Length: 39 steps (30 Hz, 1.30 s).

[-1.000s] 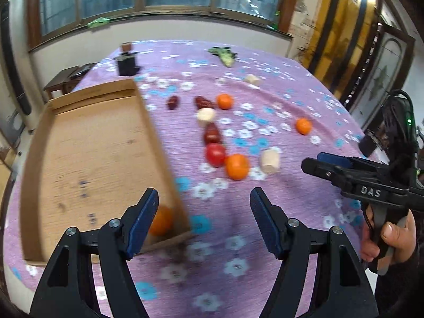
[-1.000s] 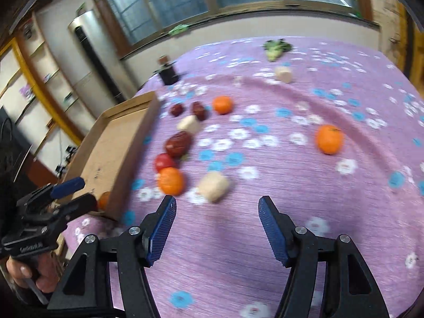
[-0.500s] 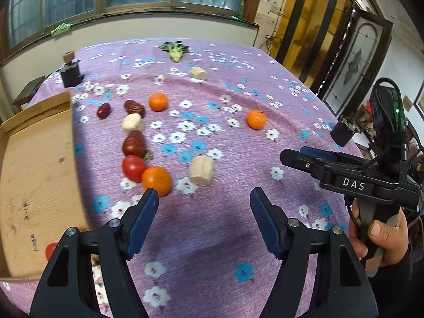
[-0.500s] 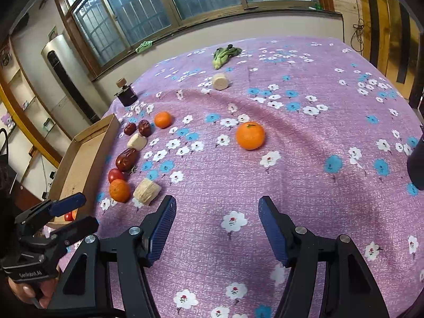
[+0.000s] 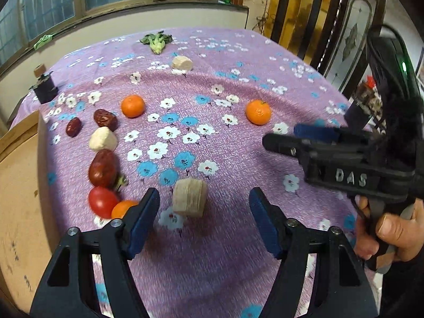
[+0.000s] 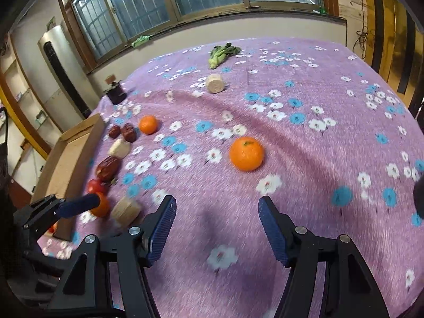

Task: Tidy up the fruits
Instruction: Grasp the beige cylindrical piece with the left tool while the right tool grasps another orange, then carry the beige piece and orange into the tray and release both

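**Fruit strung along the box edge, both grippers open above the cloth**

Nearest the left gripper (image 5: 204, 220): a pale beige cylindrical chunk (image 5: 189, 197), lying just ahead of the gap between the spread blue pads, nearer the left-hand pad, untouched. Jaws wide apart, nothing held. Just left of that pad, a round red tomato (image 5: 102, 205) touching a small orange mandarin (image 5: 122, 208) half hidden behind the pad. Ahead of those, in a line running away beside the box wall: a large dark red glossy date (image 5: 102, 168), a cream-white lumpy piece (image 5: 102, 139), two smaller wrinkled dark red dates (image 5: 105, 119) and (image 5: 74, 127), then a second orange mandarin (image 5: 133, 106). Far left, the shallow brown cardboard box (image 5: 20, 185), its near wall standing just beside the fruit line.

Ahead and right of the left gripper, a lone bright orange mandarin (image 5: 258, 112), well apart from everything else, with bare purple flowered tablecloth (image 5: 225, 251) all round. Same mandarin (image 6: 246, 153) ahead of the right gripper (image 6: 216, 228), slightly right of centre, open cloth between. Right gripper likewise spread wide and empty, held in a hand (image 5: 389, 234) at the right of the left view.

Far ahead: another beige cylindrical chunk (image 6: 215, 83), a green leafy vegetable (image 6: 221, 53) close to the far table edge, and a small black box-shaped object (image 6: 115, 92) near the far left corner.
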Available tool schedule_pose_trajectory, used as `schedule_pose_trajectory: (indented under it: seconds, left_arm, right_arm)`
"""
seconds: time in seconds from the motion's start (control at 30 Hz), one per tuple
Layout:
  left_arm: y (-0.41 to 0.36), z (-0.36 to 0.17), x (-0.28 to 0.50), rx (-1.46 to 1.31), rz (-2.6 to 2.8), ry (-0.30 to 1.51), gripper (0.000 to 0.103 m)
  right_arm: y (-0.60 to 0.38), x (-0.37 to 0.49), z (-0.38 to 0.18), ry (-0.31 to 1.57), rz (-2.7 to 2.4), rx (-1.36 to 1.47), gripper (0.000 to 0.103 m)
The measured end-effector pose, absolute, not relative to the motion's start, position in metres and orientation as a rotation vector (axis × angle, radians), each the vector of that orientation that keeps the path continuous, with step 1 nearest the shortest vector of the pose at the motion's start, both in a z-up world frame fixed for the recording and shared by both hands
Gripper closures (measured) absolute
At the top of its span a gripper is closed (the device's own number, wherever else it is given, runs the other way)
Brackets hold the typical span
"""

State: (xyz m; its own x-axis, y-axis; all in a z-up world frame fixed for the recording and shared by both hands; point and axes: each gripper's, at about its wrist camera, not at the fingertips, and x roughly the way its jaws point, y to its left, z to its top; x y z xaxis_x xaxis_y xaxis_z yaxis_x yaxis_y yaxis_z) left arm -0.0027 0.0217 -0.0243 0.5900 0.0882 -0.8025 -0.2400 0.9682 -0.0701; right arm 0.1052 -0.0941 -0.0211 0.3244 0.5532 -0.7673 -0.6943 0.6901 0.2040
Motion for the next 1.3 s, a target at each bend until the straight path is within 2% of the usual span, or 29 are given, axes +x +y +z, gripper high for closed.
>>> schedule_pose_trajectory:
  seconds: [0.3,0.4,0.43,0.47,0.93,1.3]
  left_arm:
    - [0.029,-0.045,0.016,-0.140,0.187,0.978,0.065]
    - [0.031,-0.045,0.016,-0.132,0.194,0.975,0.076]
    - [0.032,-0.045,0.015,-0.142,0.190,0.973,0.076]
    - [0.033,-0.045,0.015,-0.150,0.189,0.971,0.076]
    - [0.043,-0.011,-0.024,-0.212,0.229,0.873,0.076]
    - [0.060,0.001,-0.062,-0.243,0.295,0.831,0.076]
  right_arm:
    - [-0.065,0.145,-0.039,0.930,0.733,-0.264,0.037]
    - [-0.056,0.151,-0.045,0.922,0.715,-0.291,0.047]
    - [-0.054,0.151,-0.045,0.899,0.702,-0.306,0.062]
    - [-0.054,0.151,-0.045,0.894,0.698,-0.311,0.066]
    - [-0.081,0.109,-0.007,0.896,0.839,-0.108,0.067]
    - [-0.068,0.065,0.011,0.869,0.914,-0.128,0.067]
